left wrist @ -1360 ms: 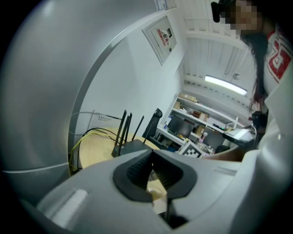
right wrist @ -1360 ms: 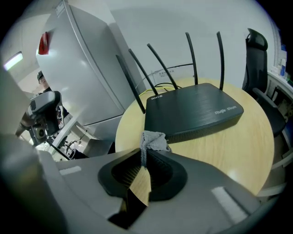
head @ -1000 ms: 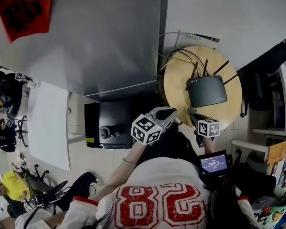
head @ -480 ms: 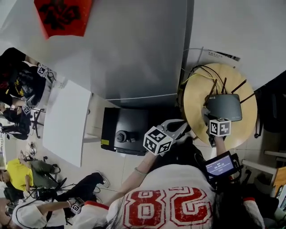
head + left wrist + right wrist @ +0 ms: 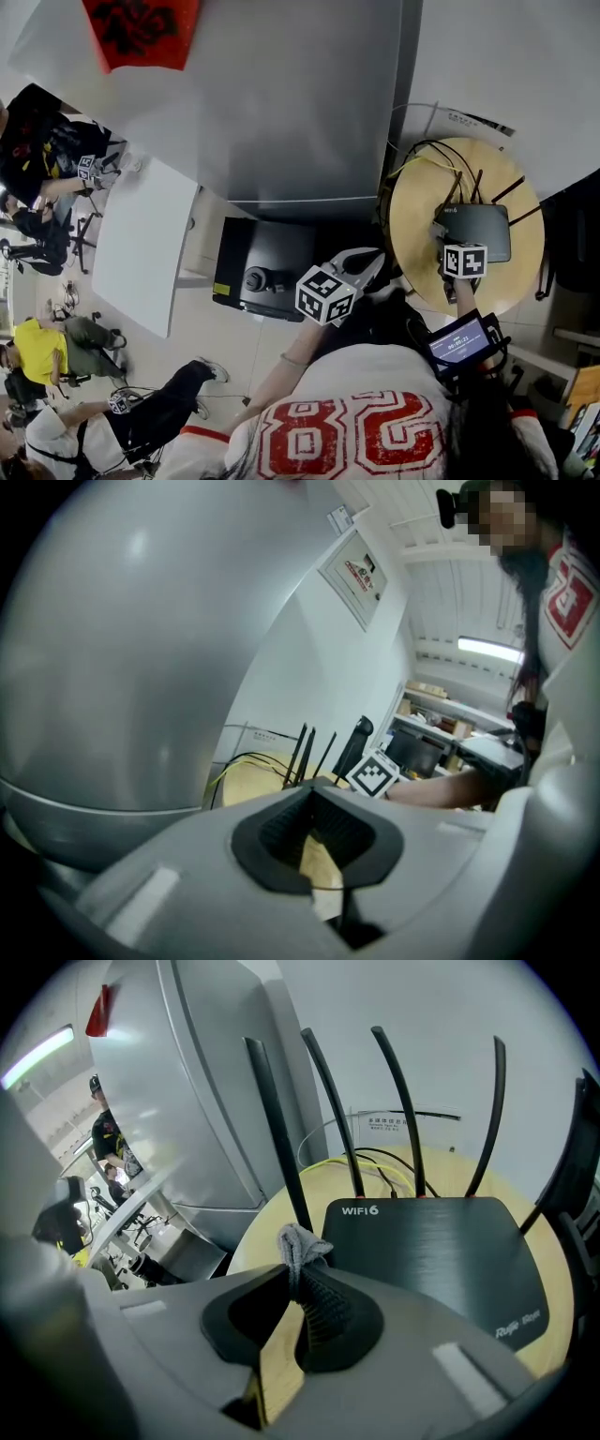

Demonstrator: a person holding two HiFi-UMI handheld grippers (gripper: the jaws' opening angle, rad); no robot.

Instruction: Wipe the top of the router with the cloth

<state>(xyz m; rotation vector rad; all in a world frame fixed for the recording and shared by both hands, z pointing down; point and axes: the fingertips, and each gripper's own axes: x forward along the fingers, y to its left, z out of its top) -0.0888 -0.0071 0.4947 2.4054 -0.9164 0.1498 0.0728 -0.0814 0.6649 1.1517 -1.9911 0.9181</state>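
Observation:
A dark grey router (image 5: 441,1251) with several upright antennas (image 5: 277,1138) lies on a round wooden table (image 5: 553,1269). My right gripper (image 5: 302,1283) is shut on a small grey cloth (image 5: 296,1244), which pokes up between the jaws at the router's near left corner. In the head view the router (image 5: 480,230) sits mid-table (image 5: 412,220), with the right gripper (image 5: 457,246) at its near edge. My left gripper (image 5: 372,260) hangs off the table's left side, over the floor. Its jaws (image 5: 316,794) are shut with nothing between them.
Black and yellow cables (image 5: 380,1162) trail behind the router. A tall grey cabinet (image 5: 281,103) stands left of the table, with a black box (image 5: 267,272) on the floor below it. A white desk (image 5: 145,244) and seated people are at far left. A small screen (image 5: 459,342) is at the person's chest.
The right gripper has moved forward with the cloth, from the table's near rim up to the router's near edge. The left gripper has held its place beside the table.

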